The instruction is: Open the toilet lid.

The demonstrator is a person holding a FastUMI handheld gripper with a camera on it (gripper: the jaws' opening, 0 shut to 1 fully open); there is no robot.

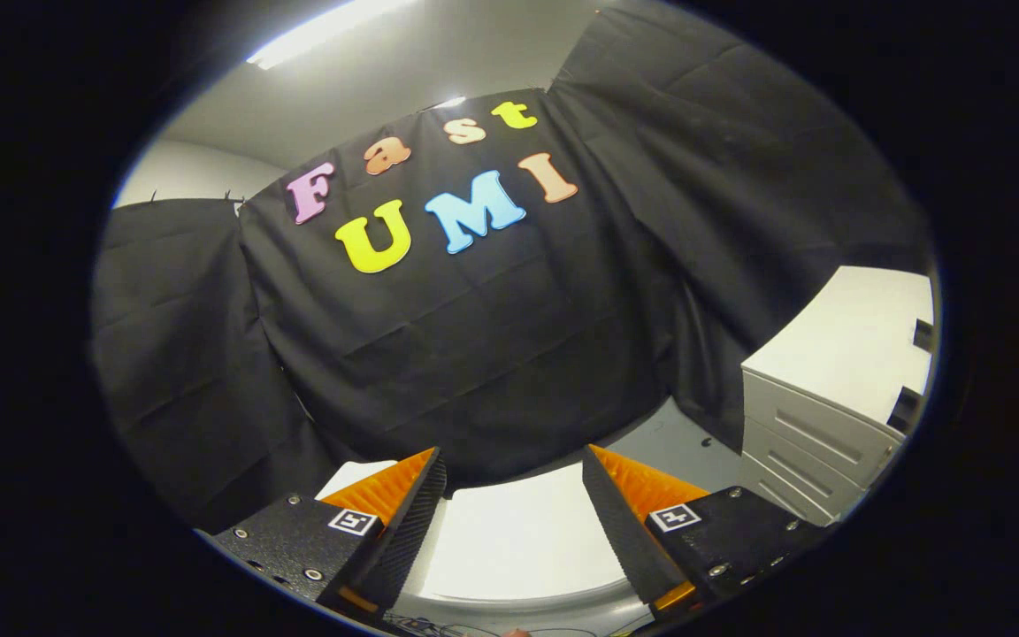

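Note:
The white toilet lid (518, 540) lies flat and closed below the gripper, its smooth top showing between and beyond the two fingers. My gripper (514, 464) hovers above it, open, with a wide gap and nothing between the fingers (412, 504). The lid's rounded front edge curves under the fingers, and the bowl beneath it is hidden.
A white drawer cabinet (828, 416) stands to the right of the toilet. Black cloth walls (474, 354) close the booth behind and to the left. A strip of grey floor (678, 442) lies between the toilet and the cabinet.

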